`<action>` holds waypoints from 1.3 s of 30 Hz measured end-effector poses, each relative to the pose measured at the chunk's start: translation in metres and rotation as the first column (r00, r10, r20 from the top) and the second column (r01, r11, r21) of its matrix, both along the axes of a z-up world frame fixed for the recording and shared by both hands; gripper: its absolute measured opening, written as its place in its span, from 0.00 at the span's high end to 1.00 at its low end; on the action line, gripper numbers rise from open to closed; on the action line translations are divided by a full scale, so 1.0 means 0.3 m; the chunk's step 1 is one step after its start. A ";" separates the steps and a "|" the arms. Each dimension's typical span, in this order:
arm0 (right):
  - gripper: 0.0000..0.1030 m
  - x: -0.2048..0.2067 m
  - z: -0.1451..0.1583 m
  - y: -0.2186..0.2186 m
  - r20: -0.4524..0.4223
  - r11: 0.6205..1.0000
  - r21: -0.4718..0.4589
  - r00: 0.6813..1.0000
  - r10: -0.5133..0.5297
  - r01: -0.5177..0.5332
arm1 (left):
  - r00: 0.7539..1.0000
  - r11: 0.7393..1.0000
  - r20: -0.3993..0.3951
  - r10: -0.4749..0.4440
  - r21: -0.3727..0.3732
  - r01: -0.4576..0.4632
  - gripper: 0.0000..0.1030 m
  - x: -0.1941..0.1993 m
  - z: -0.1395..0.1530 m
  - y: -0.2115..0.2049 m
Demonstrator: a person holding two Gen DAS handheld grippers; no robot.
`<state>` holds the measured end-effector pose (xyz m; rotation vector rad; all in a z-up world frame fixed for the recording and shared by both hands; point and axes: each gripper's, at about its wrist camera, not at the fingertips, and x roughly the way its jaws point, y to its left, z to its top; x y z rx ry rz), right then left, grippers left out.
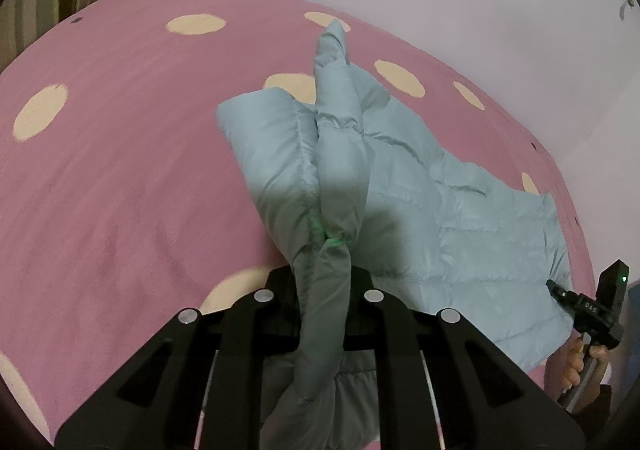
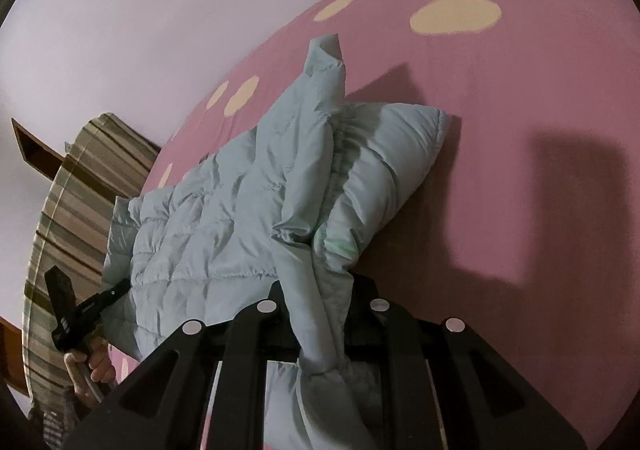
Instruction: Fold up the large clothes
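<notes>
**Left wrist view: quilted jacket pinched at both ends, long axis running 7 to 1 o'clock**

Item: pale blue puffer jacket [image 1: 460, 209], lying on a pink spotted bedcover [image 1: 120, 169]. It is spreading away from the left gripper [image 1: 326, 282] toward 1 and 3 o'clock, with a sleeve [image 1: 332, 61] standing up at 12 o'clock.

Tools: the left gripper is clamping a bunched fold of the jacket, jaws nearly together. The right gripper [image 2: 320, 314] is doing the same on its own side, fabric bulging out past it (its far-off shape is showing at 4 o'clock in the left view, at the hem corner).

Deciding relation: the jacket is stretching between the two grips; both hands are equally engaged, neither nearer.

Containers: none showing. A striped curtain [image 2: 68, 209] is hanging at 9 o'clock in the right wrist view.
</notes>
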<state>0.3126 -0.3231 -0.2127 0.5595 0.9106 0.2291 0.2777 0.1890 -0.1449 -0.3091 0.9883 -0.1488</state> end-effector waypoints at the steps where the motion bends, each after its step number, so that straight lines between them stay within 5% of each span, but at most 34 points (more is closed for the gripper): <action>1: 0.87 -0.002 -0.004 0.000 -0.001 1.000 0.004 1.000 0.004 -0.004 | 1.000 1.000 -0.003 0.002 -0.004 -0.002 0.89 -0.014 -0.001 0.011; 19: 0.87 0.054 0.010 -0.024 -0.028 0.999 0.033 0.999 0.028 -0.028 | 0.998 0.996 -0.045 0.050 -0.073 -0.053 0.89 -0.207 -0.060 0.100; 24: 0.86 0.067 0.010 -0.022 -0.029 0.999 0.047 0.999 0.025 -0.024 | 0.998 0.999 -0.040 0.040 -0.033 -0.042 0.88 -0.218 -0.069 0.091; 32: 0.66 0.031 0.008 -0.047 -0.037 0.998 0.053 0.999 -0.016 0.018 | 0.998 0.998 -0.044 0.036 0.057 -0.034 0.75 -0.217 -0.085 0.064; 39: 0.61 0.007 0.076 -0.074 -0.011 0.996 -0.024 0.997 -0.081 0.081 | 0.997 0.997 -0.045 0.068 0.048 -0.066 0.63 -0.241 -0.087 0.088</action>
